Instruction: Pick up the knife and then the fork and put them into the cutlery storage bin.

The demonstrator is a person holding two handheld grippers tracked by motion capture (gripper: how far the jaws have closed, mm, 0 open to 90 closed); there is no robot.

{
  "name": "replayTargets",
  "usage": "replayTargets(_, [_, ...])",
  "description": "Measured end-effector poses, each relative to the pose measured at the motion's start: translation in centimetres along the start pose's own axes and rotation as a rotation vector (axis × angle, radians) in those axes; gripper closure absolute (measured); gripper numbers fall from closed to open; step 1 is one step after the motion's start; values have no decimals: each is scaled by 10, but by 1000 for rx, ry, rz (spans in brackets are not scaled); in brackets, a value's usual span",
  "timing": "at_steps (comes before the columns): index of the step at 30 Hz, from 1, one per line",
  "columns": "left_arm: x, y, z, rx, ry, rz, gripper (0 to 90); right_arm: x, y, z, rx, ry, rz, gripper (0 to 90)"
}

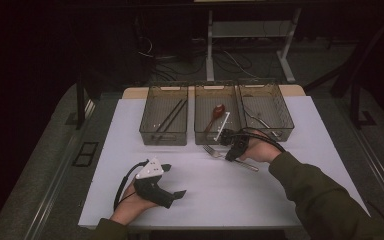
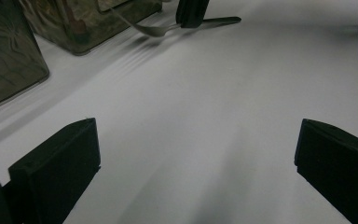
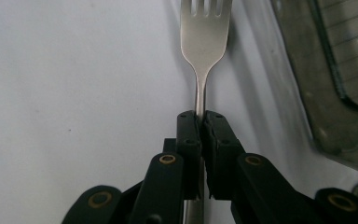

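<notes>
Pinching fork [image 3: 204, 28], right gripper [image 3: 199, 119] low

A dim lab or test room set up for recording handling work. A white surface [image 1: 280, 185] stands on a grey carpeted floor [image 1: 40, 165], lit from above while the room around it is dark. Behind it, loose cables [image 1: 180, 62] trail across the floor beside the white legs of a height-adjustable desk [image 1: 210, 50]. Three matching clear plastic bins [image 1: 164, 116] sit in a neat row at the far edge of the surface, sorting cutlery by kind. A person's hand wears a black claw [image 1: 172, 181] topped with a grey tracking plate and a trailing cable.
</notes>
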State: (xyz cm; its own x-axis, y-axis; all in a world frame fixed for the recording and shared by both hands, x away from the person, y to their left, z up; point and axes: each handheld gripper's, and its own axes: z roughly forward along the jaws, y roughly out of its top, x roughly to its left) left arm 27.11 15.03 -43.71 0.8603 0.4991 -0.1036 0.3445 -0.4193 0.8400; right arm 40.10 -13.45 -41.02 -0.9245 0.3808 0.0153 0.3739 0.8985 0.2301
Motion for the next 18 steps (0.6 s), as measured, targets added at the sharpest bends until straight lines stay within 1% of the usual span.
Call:
replayTargets(1, [0, 0, 0, 1, 0, 1, 0, 0, -1, -2, -10, -1, 3, 841])
replayTargets(5, [0, 0, 0, -2, 0, -4, 0, -3, -8, -10, -89, 11, 27, 842])
replayTargets(6, [0, 0, 0, -2, -1, -4, 0, -4, -10, -13, -119, 17, 35, 842])
replayTargets(7, [0, 0, 1, 0, -1, -1, 0, -5, -11, -15, -135, 18, 42, 842])
replayTargets(8, [0, 0, 1, 0, -1, -1, 0, -5, -14, -18, -165, 23, 50, 842])
replayTargets(10, [0, 0, 1, -3, -1, -2, 0, -6, -18, -22, -210, 31, 66, 842])
replayTargets(11, [0, 0, 1, -3, -1, -2, 0, -5, -21, -24, -243, 42, 85, 842])
replayTargets(12, [0, 0, 1, -2, -1, -1, 0, -5, -24, -25, -265, 47, 91, 842])
replayTargets(15, [-1, 0, 1, 3, -2, 0, 0, -5, -31, -30, -332, 49, 111, 842])
replayTargets(18, [-1, 0, 2, 3, -2, 0, 0, -7, -41, -37, -414, 51, 134, 843])
